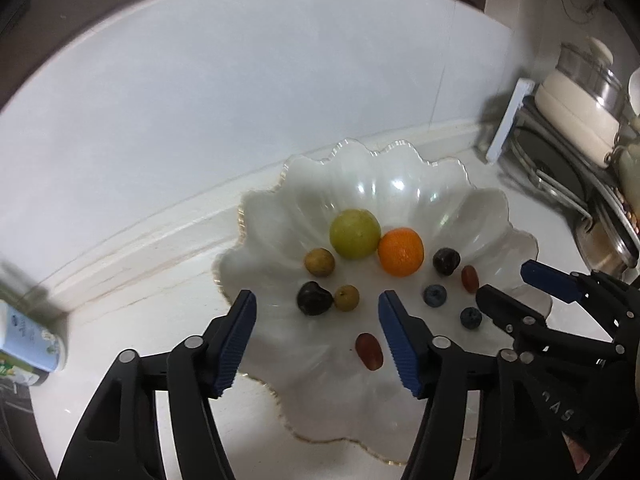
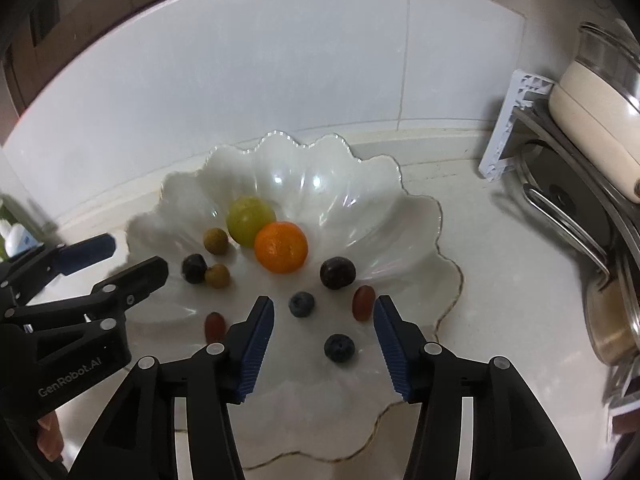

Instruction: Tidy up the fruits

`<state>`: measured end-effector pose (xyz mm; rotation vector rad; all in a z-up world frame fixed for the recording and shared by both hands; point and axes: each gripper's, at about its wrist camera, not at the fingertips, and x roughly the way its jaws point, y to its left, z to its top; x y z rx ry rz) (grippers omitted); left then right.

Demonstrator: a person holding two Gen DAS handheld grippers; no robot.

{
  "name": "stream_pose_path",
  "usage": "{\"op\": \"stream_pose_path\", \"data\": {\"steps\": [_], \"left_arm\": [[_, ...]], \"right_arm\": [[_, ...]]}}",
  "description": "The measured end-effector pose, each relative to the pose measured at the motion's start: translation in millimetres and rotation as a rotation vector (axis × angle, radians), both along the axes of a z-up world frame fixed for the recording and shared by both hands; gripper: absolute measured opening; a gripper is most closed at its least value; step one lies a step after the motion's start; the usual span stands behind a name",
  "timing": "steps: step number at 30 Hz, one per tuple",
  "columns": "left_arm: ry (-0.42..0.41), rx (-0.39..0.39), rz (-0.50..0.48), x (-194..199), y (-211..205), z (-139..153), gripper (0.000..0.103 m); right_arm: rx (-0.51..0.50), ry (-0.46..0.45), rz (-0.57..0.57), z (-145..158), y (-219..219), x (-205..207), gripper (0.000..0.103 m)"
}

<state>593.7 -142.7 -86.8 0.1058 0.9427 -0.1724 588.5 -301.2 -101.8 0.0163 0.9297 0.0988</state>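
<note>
White scalloped dish (image 1: 486, 210) on my counter (image 2: 500, 248) holds all the fruit. Green fruit (image 1: 355, 233) and orange (image 1: 401, 251) sit at centre, touching. Two red grapes: one (image 1: 369, 351) lies long axis near-to-far, tilted left; the other (image 1: 469, 279) stands near-to-far. Blueberries (image 2: 339, 347) just beside it. Left tool (image 1: 316, 344) and right tool (image 2: 324, 344) both parted, holding nothing.

Left tongs (image 1: 316, 336) and right tongs (image 2: 324, 342) agape, side by side, empty.
</note>
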Motion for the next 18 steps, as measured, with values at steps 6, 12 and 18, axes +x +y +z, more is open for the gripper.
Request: {"op": "stream_pose_path", "data": {"steps": [6, 12, 18], "left_arm": [[-0.066, -0.006, 0.028, -20.0, 15.8, 30.8, 0.072], [-0.194, 0.017, 0.043, -60.9, 32.9, 63.3, 0.082], [-0.3, 0.012, 0.028, -114.7, 47.1, 86.0, 0.088]], "right_arm": [[0.01, -0.058, -0.027, 28.7, 1.2, -20.4, 0.053], [-0.026, -0.186, -0.074, 64.7, 13.6, -70.2, 0.053], [-0.025, -0.283, -0.103, 87.2, 27.5, -126.5, 0.053]]}}
